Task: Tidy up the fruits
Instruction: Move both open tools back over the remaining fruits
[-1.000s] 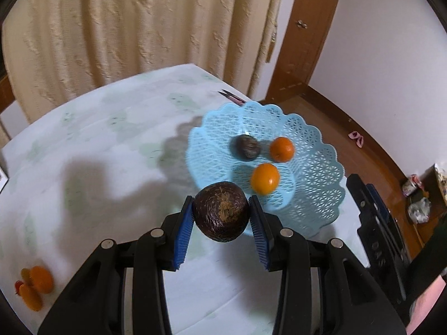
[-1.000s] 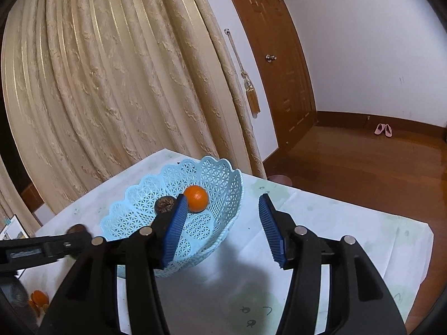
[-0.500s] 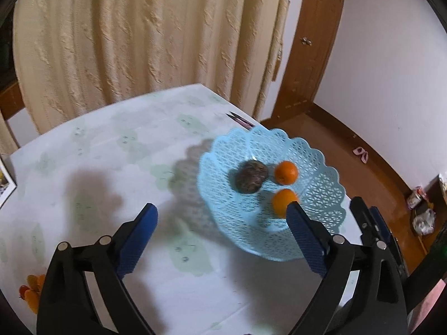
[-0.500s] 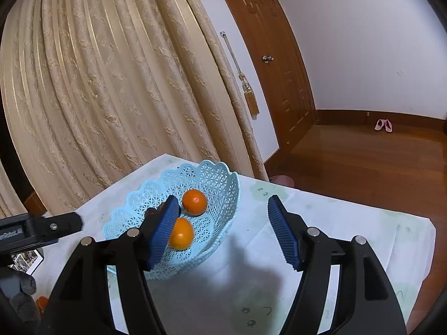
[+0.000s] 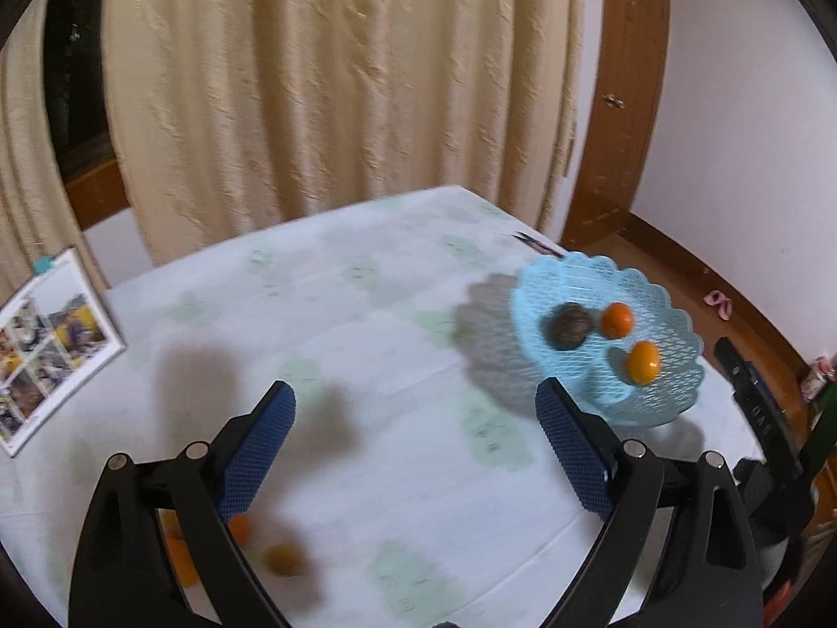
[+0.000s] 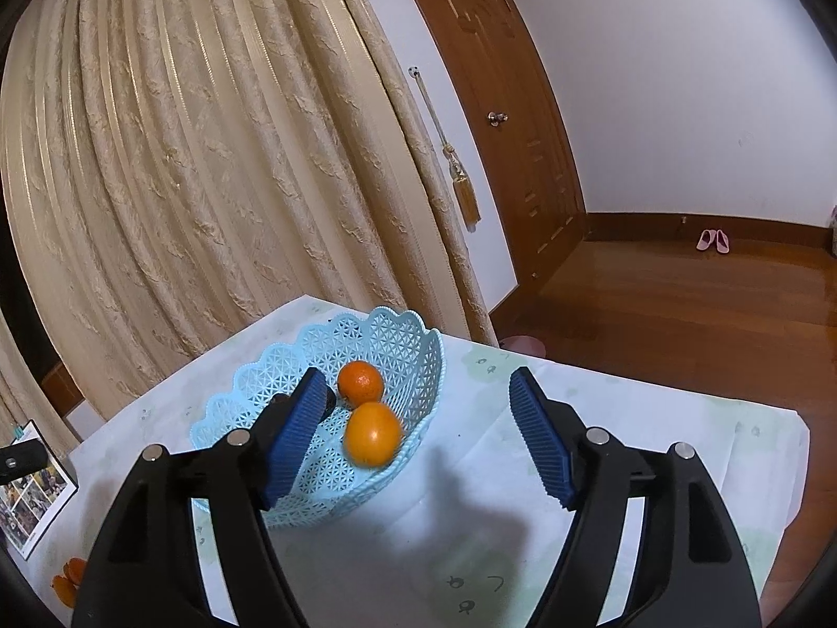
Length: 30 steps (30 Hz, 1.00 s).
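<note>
Fingers of the left gripper (image 5: 416,403) stand wide apart over the counter (image 5: 366,314), with nothing between the blue pads. The right gripper (image 6: 413,392) also has its fingers apart; they have just been opening, and they clamp nothing, though an orange (image 6: 373,434) lying in the basket (image 6: 397,345) shows in the gap between them.

In the left wrist view the light blue lattice basket (image 5: 675,324) sits to the far right of the counter, holding a dark brown fruit (image 5: 569,325), a round orange (image 5: 617,320) and the nearer orange (image 5: 643,362). From the right wrist view the dark fruit is almost wholly hidden behind the left finger (image 6: 293,434), only a sliver showing, while the far orange (image 6: 360,383) is in plain sight.

Near the left edge, loose small fruits (image 5: 282,559) lie on the counter, blurred and partly covered by the left gripper's black frame, so their number and kind are hard to tell. The same cluster (image 6: 68,578) is cut off at the lower left corner of the right wrist view. A photo booklet (image 5: 47,340) lies at the far left, cut by the frame. Something dark and thin (image 5: 533,242) lies just behind the basket; what it is cannot be made out.
</note>
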{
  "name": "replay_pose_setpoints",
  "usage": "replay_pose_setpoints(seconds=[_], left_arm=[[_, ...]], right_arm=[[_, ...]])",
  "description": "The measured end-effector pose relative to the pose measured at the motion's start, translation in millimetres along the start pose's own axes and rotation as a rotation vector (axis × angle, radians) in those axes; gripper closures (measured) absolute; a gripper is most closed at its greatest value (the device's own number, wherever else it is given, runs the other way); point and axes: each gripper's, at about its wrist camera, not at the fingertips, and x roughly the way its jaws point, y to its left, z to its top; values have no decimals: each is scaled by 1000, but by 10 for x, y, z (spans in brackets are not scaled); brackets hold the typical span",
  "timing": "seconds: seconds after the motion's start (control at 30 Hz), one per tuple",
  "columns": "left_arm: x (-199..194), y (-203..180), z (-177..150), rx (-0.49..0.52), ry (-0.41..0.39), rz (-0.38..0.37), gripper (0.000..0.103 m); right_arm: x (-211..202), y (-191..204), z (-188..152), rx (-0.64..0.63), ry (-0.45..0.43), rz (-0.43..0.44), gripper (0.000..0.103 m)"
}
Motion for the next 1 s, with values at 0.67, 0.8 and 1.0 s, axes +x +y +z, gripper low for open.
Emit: replay_pose_setpoints(seconds=[0.67, 0.8, 1.0], left_arm=[[-522, 1361, -419, -196, -13, 176, 11], [-507, 1514, -582, -219, 15, 192, 11], [-430, 1662, -880, -264, 64, 198, 11]], right_arm=[[-156, 675, -167, -117, 133, 208, 23], [-214, 891, -257, -159, 174, 275, 23], [-235, 1159, -400, -214, 238, 338, 23]])
